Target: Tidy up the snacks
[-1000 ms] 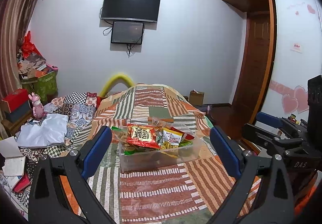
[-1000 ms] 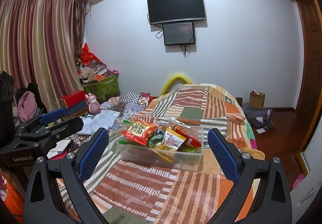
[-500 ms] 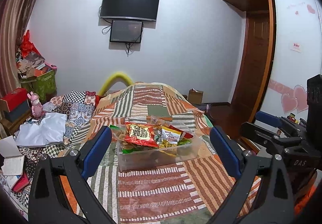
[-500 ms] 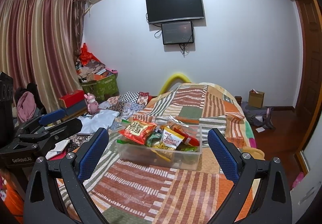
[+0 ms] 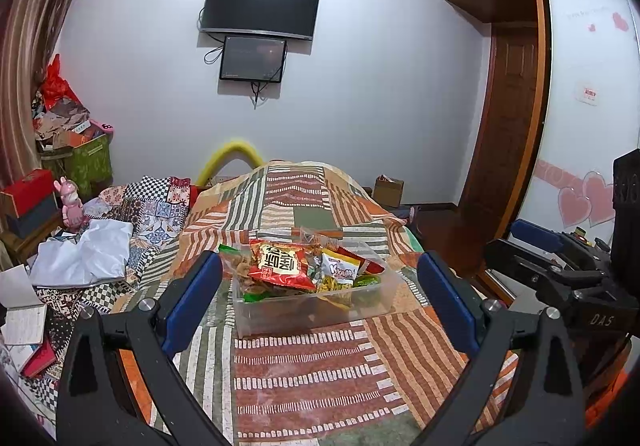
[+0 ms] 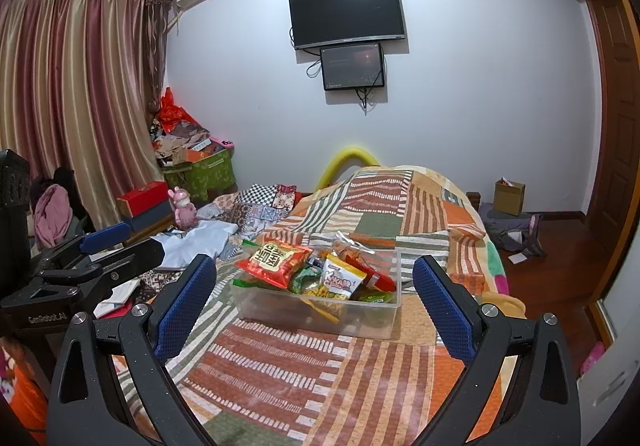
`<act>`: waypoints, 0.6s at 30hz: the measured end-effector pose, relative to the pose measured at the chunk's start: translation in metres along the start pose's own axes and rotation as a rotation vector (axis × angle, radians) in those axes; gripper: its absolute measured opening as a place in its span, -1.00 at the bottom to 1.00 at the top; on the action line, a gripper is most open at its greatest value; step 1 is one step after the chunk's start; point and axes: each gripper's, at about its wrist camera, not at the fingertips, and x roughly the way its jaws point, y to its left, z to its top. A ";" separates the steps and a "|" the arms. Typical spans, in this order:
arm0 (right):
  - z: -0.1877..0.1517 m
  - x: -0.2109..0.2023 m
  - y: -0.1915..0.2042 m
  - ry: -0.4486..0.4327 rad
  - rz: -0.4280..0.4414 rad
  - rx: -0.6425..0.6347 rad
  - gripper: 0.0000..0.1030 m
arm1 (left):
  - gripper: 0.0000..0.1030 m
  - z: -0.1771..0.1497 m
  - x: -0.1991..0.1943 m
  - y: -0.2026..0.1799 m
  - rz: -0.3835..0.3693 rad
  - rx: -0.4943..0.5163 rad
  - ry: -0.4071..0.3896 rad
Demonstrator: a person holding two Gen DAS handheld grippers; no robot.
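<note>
Clear plastic: the box (image 5: 316,304) sits on the quilted bed (image 5: 316,378), heaped with snack packets, a red bag (image 5: 282,266) uppermost and tilted. Left wrist view: the left tongs (image 5: 320,300) are spread wide and hold nothing; the box lies ahead, centred between the two blue pads (image 5: 192,298), well apart from both. The right tongs (image 5: 560,270) show at the right edge, off the bed. Right wrist view: the right tongs (image 6: 316,306) are likewise spread and empty; the box (image 6: 320,306) lies ahead, slightly left of centre, red bag (image 6: 274,262) nearest the left pad. The scene fits snacks gathered in, or a heap awaiting sorting. Any grasp would best take one packet by a flat edge, the box kept steady.
</note>
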 end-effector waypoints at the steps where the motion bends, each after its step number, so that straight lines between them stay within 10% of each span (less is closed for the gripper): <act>1: 0.000 0.000 0.000 -0.001 0.000 0.000 0.91 | 0.92 0.000 0.000 0.000 -0.001 0.000 0.001; 18: 0.000 -0.001 -0.001 -0.007 0.001 0.012 0.91 | 0.92 -0.004 0.000 -0.002 -0.018 0.016 0.006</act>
